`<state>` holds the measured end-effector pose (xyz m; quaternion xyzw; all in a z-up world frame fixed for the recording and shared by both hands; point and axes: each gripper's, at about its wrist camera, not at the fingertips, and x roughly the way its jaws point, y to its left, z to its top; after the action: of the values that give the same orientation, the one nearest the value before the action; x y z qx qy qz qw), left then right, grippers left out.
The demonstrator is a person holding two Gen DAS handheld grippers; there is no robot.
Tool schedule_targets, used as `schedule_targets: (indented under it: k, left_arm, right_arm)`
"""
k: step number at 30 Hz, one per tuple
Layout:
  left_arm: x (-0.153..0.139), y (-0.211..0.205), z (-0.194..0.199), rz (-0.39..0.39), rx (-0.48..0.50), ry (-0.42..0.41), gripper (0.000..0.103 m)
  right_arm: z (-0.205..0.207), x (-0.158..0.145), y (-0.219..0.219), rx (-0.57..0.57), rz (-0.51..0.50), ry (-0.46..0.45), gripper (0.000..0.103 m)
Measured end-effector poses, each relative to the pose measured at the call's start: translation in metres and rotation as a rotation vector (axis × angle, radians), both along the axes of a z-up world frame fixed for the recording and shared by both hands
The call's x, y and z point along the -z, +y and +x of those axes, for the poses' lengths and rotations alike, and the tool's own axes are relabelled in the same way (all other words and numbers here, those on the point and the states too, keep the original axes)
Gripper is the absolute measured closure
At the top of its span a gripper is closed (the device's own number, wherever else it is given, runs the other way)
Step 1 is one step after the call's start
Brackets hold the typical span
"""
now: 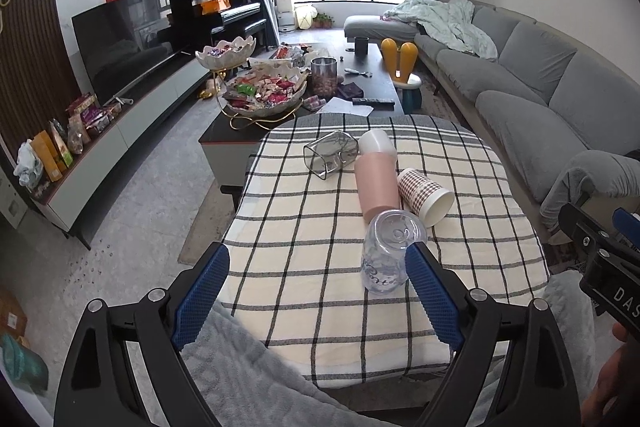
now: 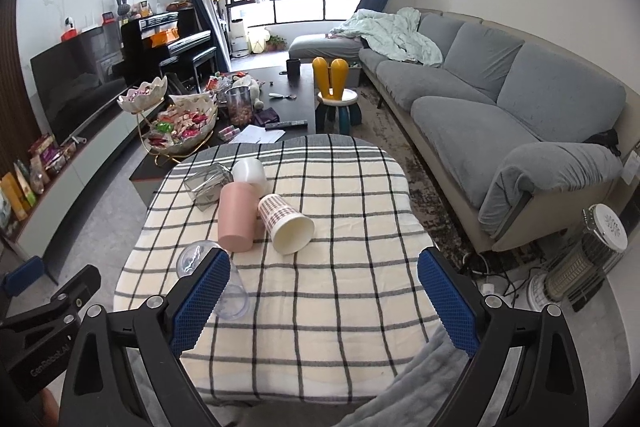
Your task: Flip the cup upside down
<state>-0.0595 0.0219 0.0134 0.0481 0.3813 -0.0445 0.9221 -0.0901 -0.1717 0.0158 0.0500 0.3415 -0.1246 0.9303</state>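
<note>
The left gripper (image 1: 318, 291) has its fingers wide apart, holding nothing; the clear cup (image 1: 387, 251) stands upside down on the checked cloth (image 1: 304, 219), just beside the right blue pad, with curly writing too blurry to read; the right gripper (image 2: 324, 301) is spread wide too, holding nothing.

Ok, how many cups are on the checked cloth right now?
5. Clear plastic cup nearest, bottom up, between the left gripper's fingers. Pink cup lying behind it. Patterned paper cup on its side, right. White cup and smoky glass cup farthest.
</note>
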Motion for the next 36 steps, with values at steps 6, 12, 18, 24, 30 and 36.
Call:
schedule_targets:
  k: [6, 12, 18, 24, 30, 36]
  left_arm:
    - [0.000, 0.000, 0.000, 0.000, -0.001, 0.001, 0.013]
    - [0.000, -0.001, -0.001, 0.001, -0.002, 0.002, 0.013]
    - [0.001, -0.002, -0.001, 0.001, -0.001, 0.006, 0.013]
    - [0.002, -0.002, -0.001, -0.001, 0.000, 0.007, 0.013]
    - [0.009, -0.008, 0.000, -0.001, 0.005, 0.021, 0.013]
    - [0.010, -0.009, 0.000, 0.001, 0.005, 0.021, 0.012]
  right_arm:
    - [0.000, 0.000, 0.000, -0.001, -0.001, 0.000, 0.008]
    - [0.000, 0.000, -0.001, -0.001, -0.001, 0.001, 0.008]
    - [0.000, 0.000, -0.001, 0.000, 0.000, 0.001, 0.008]
    - [0.000, 0.000, -0.001, 0.000, 0.001, 0.001, 0.008]
    - [0.000, -0.001, -0.002, 0.000, 0.001, 0.002, 0.008]
    - [-0.001, -0.001, -0.001, 0.000, 0.004, 0.003, 0.008]
